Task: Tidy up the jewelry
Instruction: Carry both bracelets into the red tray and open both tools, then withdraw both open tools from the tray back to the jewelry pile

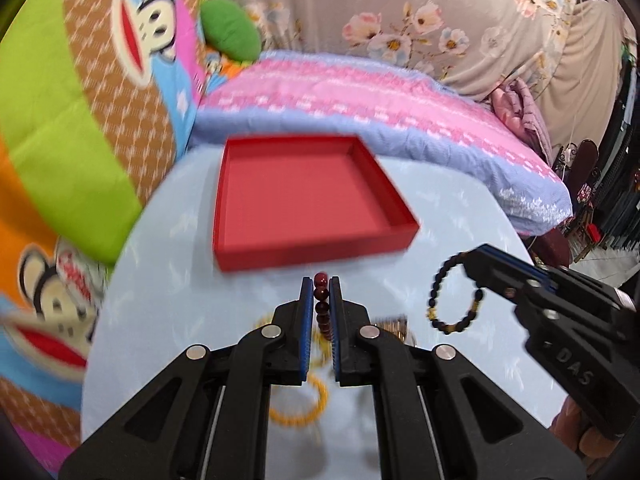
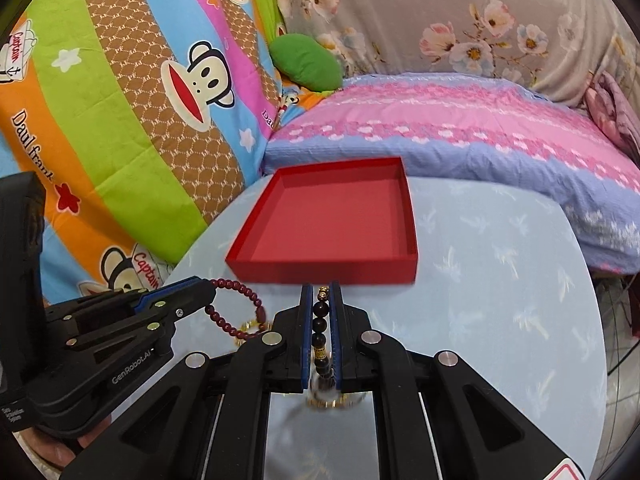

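Observation:
An empty red tray [image 1: 394, 184] [image 2: 248, 254] sits on the light blue table. My left gripper [image 1: 321, 280] is shut on a dark red bead bracelet [image 1: 322, 306], held just in front of the tray; it also shows in the right wrist view [image 2: 236, 308]. My right gripper [image 2: 321, 290] is shut on a black bead bracelet with gold beads [image 2: 322, 324], also seen hanging in the left wrist view [image 1: 452, 294]. A yellow bead bracelet [image 1: 298, 412] lies on the table under my left gripper.
The round table [image 2: 500, 300] has a pale blue patterned cloth. A pink and blue pillow [image 2: 460, 132] lies behind the tray. A colourful cartoon quilt [image 2: 120, 100] rises on the left. More gold jewelry [image 2: 332, 402] lies blurred under the right gripper.

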Tool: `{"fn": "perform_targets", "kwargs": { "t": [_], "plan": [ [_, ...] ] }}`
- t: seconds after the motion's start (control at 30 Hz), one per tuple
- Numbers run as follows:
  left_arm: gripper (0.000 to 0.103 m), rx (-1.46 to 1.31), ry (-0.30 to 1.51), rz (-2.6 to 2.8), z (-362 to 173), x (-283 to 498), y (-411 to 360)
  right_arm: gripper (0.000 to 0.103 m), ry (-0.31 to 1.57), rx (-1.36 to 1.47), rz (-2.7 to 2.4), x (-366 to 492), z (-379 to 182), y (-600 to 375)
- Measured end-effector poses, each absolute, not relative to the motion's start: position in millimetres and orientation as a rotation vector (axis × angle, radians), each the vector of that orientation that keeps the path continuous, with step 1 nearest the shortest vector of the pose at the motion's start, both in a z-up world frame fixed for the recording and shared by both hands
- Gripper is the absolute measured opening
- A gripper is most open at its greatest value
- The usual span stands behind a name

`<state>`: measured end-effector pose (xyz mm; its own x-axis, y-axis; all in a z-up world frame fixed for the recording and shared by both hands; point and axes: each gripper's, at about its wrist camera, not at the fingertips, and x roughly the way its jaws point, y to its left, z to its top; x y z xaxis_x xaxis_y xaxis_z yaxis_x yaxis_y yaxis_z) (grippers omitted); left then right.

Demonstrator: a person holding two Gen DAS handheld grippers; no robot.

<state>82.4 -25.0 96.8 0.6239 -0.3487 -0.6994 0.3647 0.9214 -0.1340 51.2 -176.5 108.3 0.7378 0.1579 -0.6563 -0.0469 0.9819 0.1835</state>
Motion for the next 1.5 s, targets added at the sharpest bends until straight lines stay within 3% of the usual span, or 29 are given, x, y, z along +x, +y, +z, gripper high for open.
{"fn": "perform_targets", "kwargs": {
  "t": [0.37, 0.67, 0.97, 1.0, 1.07, 1.13, 1.2, 1.5],
  "plan": [
    [0.008, 0.026, 0.709, -0.430, 127.7, 205.4, -47.8, 0.008, 0.779, 0.156, 0.198, 204.0, 126.3, -183.7],
    [0.008, 0.008, 0.782, -0.418, 79.1, 302.4, -55.8, 0.008, 0.931, 0.156, 0.197, 313.5, 68.2, -188.2],
    [0.009, 0.033, 0.853, -0.325, 36.0, 345.3, -56.2, 0.009, 1.005, 0.104, 0.049, 351.8, 23.5, -207.8],
    [0.012, 0.040, 0.853, -0.307, 34.1, 345.7, -56.3, 0.012, 0.999, 0.096, 0.033, 350.9, 23.1, -209.6],
    [0.031, 0.044, 0.853, -0.282, 33.1, 346.0, -54.1, 0.022, 0.982, 0.077, 0.011, 346.9, 24.0, -212.1],
    [0.061, 0.046, 0.827, -0.228, 35.4, 340.8, -51.6, 0.047, 0.945, 0.069, -0.009, 337.7, 28.7, -213.1],
    [0.069, 0.046, 0.803, -0.199, 38.7, 335.8, -49.1, 0.052, 0.904, 0.058, -0.018, 325.5, 35.5, -211.3],
    [0.071, 0.133, 0.748, -0.150, 57.1, 286.5, -54.5, 0.060, 0.772, 0.011, -0.029, 258.9, 69.2, -194.3]
  ]
}}
